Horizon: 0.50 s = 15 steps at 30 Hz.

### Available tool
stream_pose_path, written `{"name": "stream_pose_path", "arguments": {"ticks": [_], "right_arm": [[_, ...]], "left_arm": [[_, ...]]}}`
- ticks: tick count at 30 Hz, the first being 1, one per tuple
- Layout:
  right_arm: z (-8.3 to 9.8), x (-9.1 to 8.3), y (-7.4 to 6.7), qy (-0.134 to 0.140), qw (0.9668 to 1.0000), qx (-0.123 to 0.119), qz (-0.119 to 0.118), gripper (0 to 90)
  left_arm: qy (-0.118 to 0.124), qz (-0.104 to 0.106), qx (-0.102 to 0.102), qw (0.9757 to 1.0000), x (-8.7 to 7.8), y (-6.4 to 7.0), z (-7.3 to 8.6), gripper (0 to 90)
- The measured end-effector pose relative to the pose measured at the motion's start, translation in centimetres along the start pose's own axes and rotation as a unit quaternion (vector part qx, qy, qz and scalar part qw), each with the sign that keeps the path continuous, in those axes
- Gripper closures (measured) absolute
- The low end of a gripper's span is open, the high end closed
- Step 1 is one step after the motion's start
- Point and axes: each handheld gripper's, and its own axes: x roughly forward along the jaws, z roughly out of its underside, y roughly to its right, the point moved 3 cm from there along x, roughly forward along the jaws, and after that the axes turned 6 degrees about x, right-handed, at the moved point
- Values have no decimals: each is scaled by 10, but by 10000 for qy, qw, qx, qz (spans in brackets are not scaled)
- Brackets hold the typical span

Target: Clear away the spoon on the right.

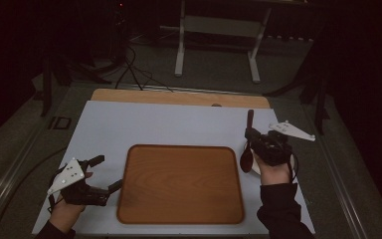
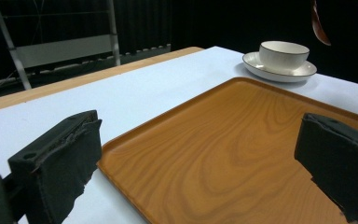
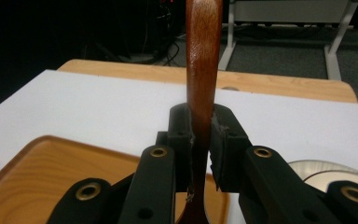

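A dark wooden spoon (image 1: 248,144) hangs upright over the table's right side, handle up and bowl down, just off the right edge of the wooden tray (image 1: 179,184). My right gripper (image 1: 252,135) is shut on its handle. In the right gripper view the pads (image 3: 182,135) pinch the handle (image 3: 204,70). My left gripper (image 1: 107,173) rests open at the tray's left edge, nothing between its jaws. The left gripper view looks across the tray (image 2: 223,140) to a white bowl (image 2: 283,52) on a saucer (image 2: 279,72), with the spoon's bowl (image 2: 319,25) above them.
A white mat (image 1: 129,124) covers the table, with a wooden strip (image 1: 179,97) along the far edge. The saucer's rim (image 3: 326,170) lies under my right gripper. Beyond the table, a metal stand (image 1: 219,30) and cables (image 1: 134,74) are on the floor.
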Motion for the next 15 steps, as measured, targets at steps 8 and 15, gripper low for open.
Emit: {"name": "stream_pose_path", "arguments": {"ticks": [8,15], "right_arm": [[17,4,-20,-134,9998,120,-104,796],[27,7,-35,-239,9995,164,-112,796]], "left_arm": [[1,-3,-3,10000,0,0,0,16],[5,0,39,10000,0,1,-1,16]]}}
